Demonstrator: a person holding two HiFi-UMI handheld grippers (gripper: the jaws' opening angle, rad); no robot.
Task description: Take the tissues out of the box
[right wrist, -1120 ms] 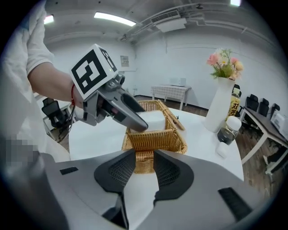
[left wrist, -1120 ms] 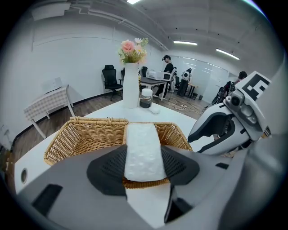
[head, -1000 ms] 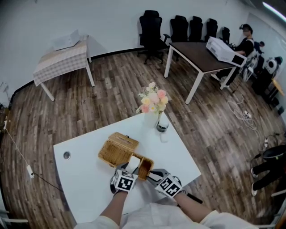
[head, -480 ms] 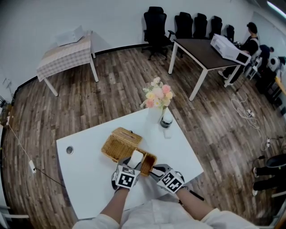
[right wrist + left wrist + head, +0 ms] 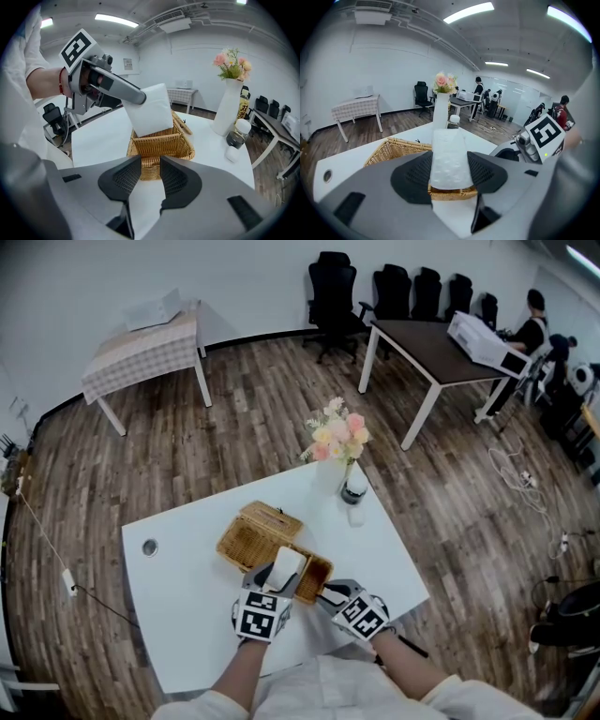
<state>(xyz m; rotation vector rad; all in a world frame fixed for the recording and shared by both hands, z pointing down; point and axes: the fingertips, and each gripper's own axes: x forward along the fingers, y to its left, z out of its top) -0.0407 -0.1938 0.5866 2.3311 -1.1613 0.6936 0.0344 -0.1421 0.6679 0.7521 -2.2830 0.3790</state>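
Note:
A wicker box [image 5: 316, 581] with its lid [image 5: 259, 532] swung open to the far left sits on the white table [image 5: 187, 610]. My left gripper [image 5: 282, 578] is shut on a white tissue pack [image 5: 285, 568] and holds it above the box's opening. In the left gripper view the tissue pack [image 5: 449, 157] stands pinched between the pads of the left gripper [image 5: 449, 173], over the box [image 5: 393, 147]. My right gripper [image 5: 324, 594] rests at the box's near right corner. In the right gripper view the jaws of the right gripper [image 5: 150, 171] stand a little apart before the box [image 5: 161, 143], nothing pinched.
A white vase of flowers [image 5: 337, 444], a dark bottle [image 5: 353, 489] and a small white object [image 5: 354, 516] stand at the table's far right corner. A cable hole [image 5: 150, 547] is at the table's left. Other tables, chairs and a person are across the room.
My left gripper has risen with the tissue pack, which now stands higher above the box. The right gripper has kept its place at the box.

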